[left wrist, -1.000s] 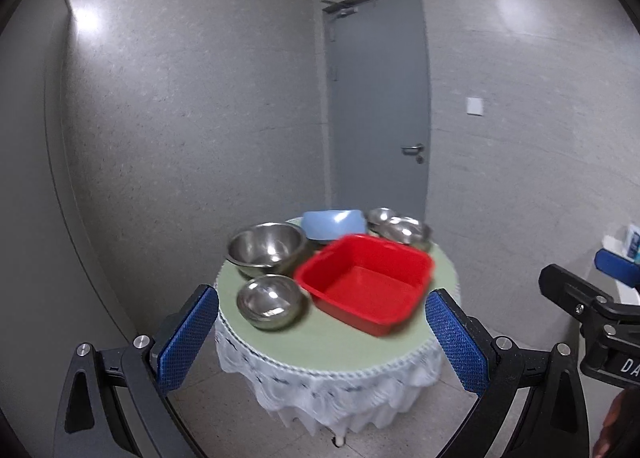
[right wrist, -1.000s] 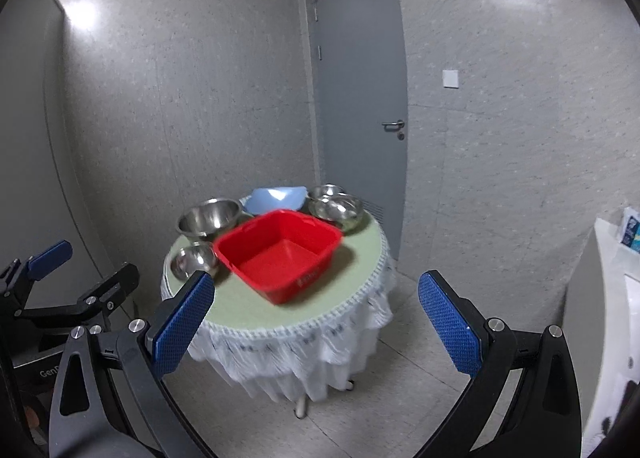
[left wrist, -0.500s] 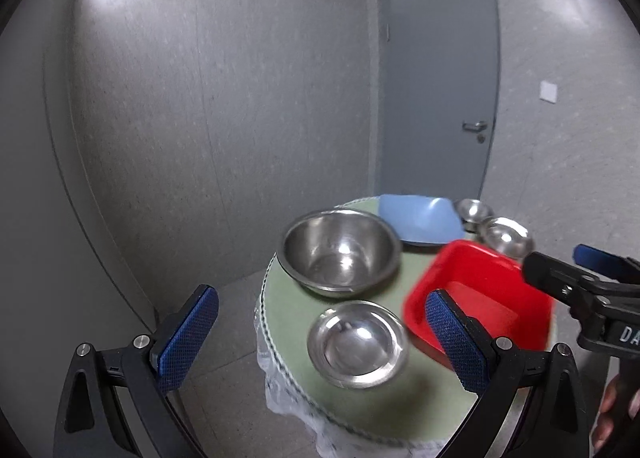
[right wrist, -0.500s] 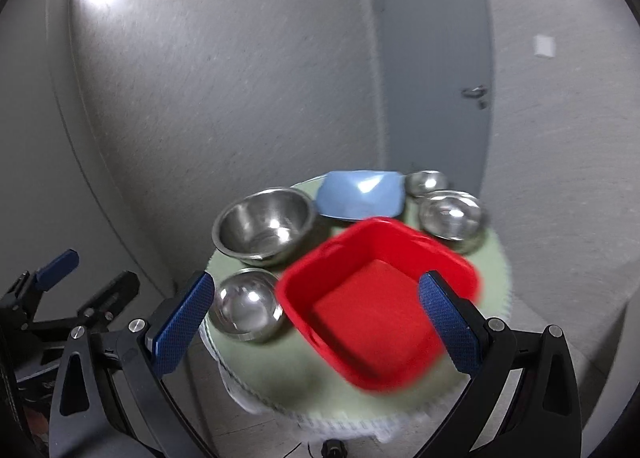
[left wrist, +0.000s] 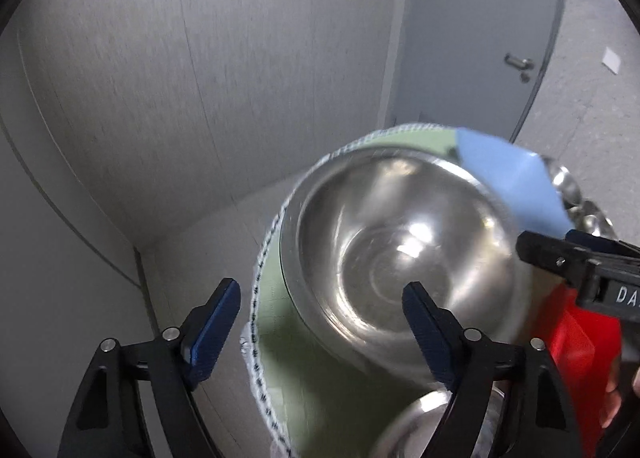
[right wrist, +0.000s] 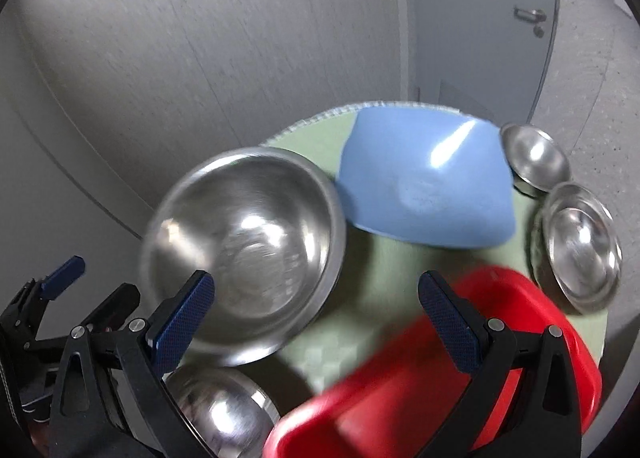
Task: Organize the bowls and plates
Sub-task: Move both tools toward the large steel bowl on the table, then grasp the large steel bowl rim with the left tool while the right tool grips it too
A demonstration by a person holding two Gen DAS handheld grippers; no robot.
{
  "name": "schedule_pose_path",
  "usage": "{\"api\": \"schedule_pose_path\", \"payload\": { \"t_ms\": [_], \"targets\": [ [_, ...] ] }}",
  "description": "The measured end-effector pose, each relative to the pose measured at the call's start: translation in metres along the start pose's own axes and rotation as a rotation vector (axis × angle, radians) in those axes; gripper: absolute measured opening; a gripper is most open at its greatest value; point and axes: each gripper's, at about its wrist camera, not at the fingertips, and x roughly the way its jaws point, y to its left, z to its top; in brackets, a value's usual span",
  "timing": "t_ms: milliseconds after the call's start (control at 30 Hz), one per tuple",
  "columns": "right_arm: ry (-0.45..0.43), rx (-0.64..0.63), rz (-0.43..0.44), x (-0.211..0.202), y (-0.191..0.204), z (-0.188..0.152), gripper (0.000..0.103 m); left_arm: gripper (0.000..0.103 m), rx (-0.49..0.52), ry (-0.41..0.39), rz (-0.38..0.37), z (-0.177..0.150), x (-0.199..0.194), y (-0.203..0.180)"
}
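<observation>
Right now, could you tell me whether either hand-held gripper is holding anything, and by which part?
Nothing is held: the left hand-held gripper and the right hand-held gripper both stand open above the dishes.

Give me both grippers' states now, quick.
Left gripper: open, jaws just been closing, holding nothing; large steel bowl lies ahead.
Right gripper: open, empty, above the red tub.

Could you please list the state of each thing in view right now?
Large steel bowl: upright, empty.
Blue bowl: upright, empty.
Red tub: upright, empty.
Door: closed.
Left gripper: open, jaws just closing, nothing gripped.
Right gripper: open, holding nothing.
</observation>
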Motion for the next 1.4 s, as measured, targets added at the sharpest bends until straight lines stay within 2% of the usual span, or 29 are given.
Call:
{"api": "schedule_pose_path", "payload": {
  "t_ms": [100, 200, 267, 333, 400, 467, 500, 667, 767, 900, 1033, 1133, 1233, 1367, 1400],
  "targets": [
    [0.059, 0.007, -0.011, 0.030, -0.006, 0.011, 0.095, 0.070, 0.000, 0.046, 0.009, 0.012, 0.032, 0.008],
    [0.099, 0.005, -0.005, 0.046, -0.006, 0.013, 0.088, 0.068, -0.001, 0.074, 0.005, 0.022, 0.055, 0.012],
    [0.121, 0.021, 0.008, 0.054, -0.008, 0.013, 0.082, 0.056, 0.013, 0.101, -0.002, 0.030, 0.070, 0.013],
    [0.117, 0.021, 0.005, 0.056, -0.009, 0.014, 0.070, 0.029, 0.016, 0.114, -0.019, 0.037, 0.083, 0.013],
    [0.141, 0.042, 0.050, 0.060, -0.012, 0.013, 0.047, 0.024, 0.013, 0.122, -0.040, 0.044, 0.089, 0.017],
    [0.160, 0.045, 0.080, 0.064, -0.011, 0.010, 0.034, 0.021, 0.026, 0.103, -0.039, 0.048, 0.090, 0.018],
    [0.161, 0.044, 0.087, 0.064, -0.011, 0.009, 0.031, 0.021, 0.032, 0.096, -0.035, 0.049, 0.088, 0.020],
    [0.099, 0.032, 0.093, 0.047, -0.004, 0.011, 0.031, 0.022, 0.026, 0.021, -0.052, 0.059, 0.062, 0.029],
    [0.041, 0.037, 0.113, 0.016, -0.002, 0.011, 0.031, 0.021, 0.053, -0.038, -0.056, 0.065, 0.037, 0.032],
    [-0.037, 0.050, 0.110, -0.032, -0.006, 0.007, 0.031, 0.021, 0.088, -0.115, -0.110, 0.072, 0.003, 0.023],
    [-0.089, 0.085, 0.079, -0.079, -0.029, -0.012, 0.031, 0.022, 0.168, -0.156, -0.200, 0.065, -0.026, -0.006],
    [-0.113, 0.146, 0.020, -0.115, -0.063, -0.042, 0.031, 0.022, 0.246, -0.150, -0.266, 0.053, -0.028, -0.031],
    [-0.101, 0.208, -0.039, -0.135, -0.096, -0.074, 0.031, 0.022, 0.325, -0.111, -0.325, 0.038, -0.021, -0.053],
    [-0.064, 0.288, -0.080, -0.140, -0.127, -0.106, 0.031, 0.023, 0.397, -0.041, -0.351, 0.026, 0.008, -0.077],
    [-0.059, 0.298, -0.090, -0.140, -0.131, -0.113, 0.031, 0.023, 0.413, -0.027, -0.350, 0.034, 0.017, -0.084]
  ]
}}
